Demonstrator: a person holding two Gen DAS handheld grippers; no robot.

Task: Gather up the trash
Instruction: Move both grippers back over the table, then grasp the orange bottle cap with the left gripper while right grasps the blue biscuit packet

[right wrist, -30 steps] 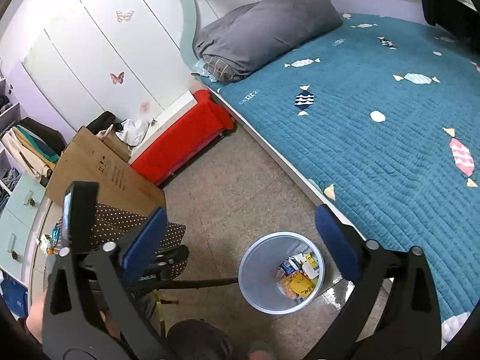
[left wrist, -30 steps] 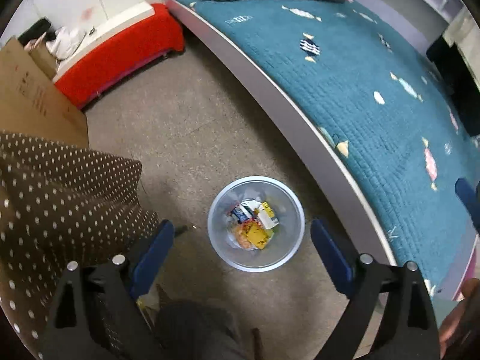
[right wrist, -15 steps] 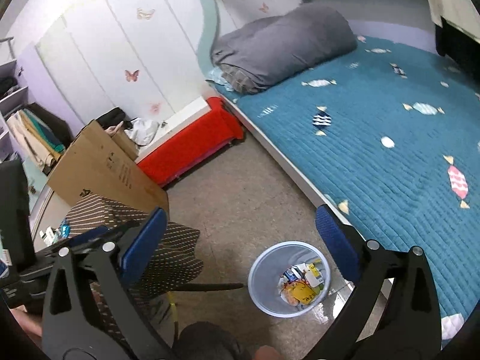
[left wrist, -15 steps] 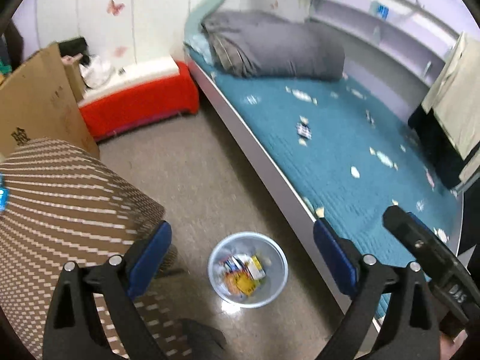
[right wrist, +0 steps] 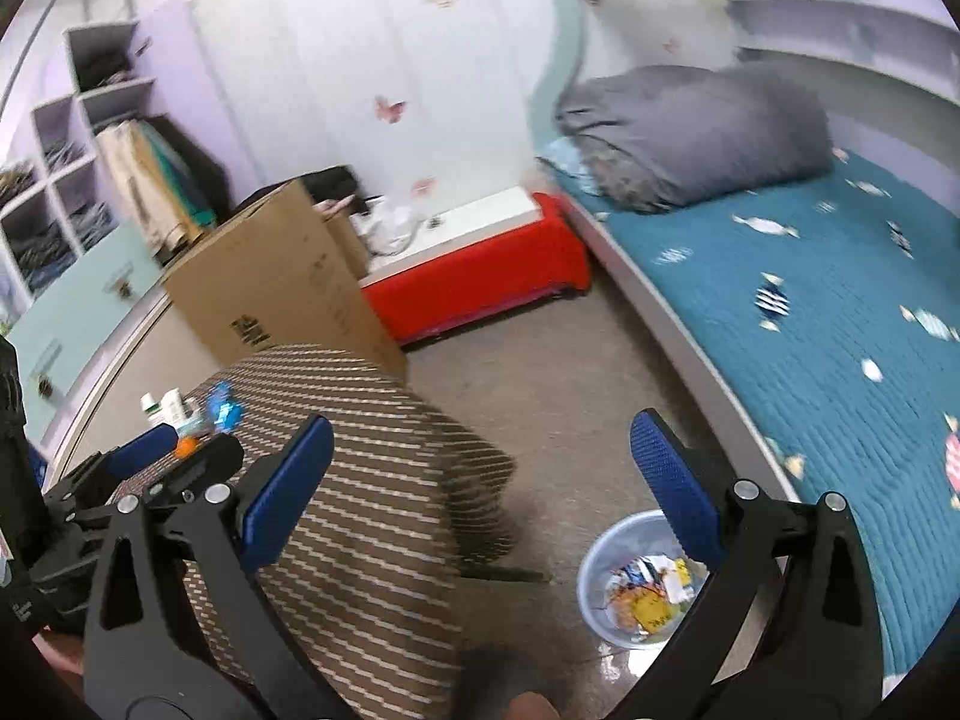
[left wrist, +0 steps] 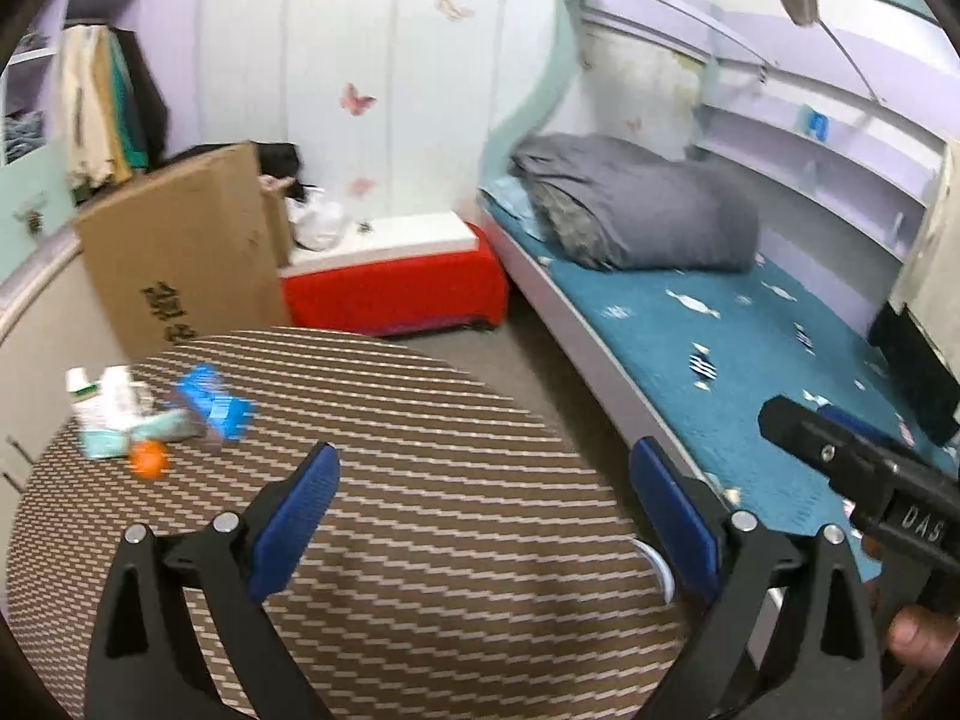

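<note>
A small pile of trash lies at the far left of a round table with a brown patterned cloth (left wrist: 450, 480): a blue wrapper (left wrist: 216, 402), white packets (left wrist: 102, 402) and an orange ball (left wrist: 149, 458). My left gripper (left wrist: 483, 516) is open and empty above the table, right of the pile. My right gripper (right wrist: 480, 480) is open and empty above the floor between the table (right wrist: 360, 480) and a translucent bin (right wrist: 636, 582) holding several wrappers. The pile shows small in the right wrist view (right wrist: 198, 414). The bin is almost hidden in the left wrist view.
A bed with a teal cover (right wrist: 810, 324) and grey duvet (right wrist: 690, 132) runs along the right. A red bench (right wrist: 480, 276) and a cardboard box (right wrist: 282, 282) stand against the far wall. Shelves (right wrist: 60, 192) are at the left. Bare floor (right wrist: 558, 372) lies between table and bed.
Both grippers have tilted up from the bin. The left one now looks over the table top, where the trash pile has come into view. Both stay open.
</note>
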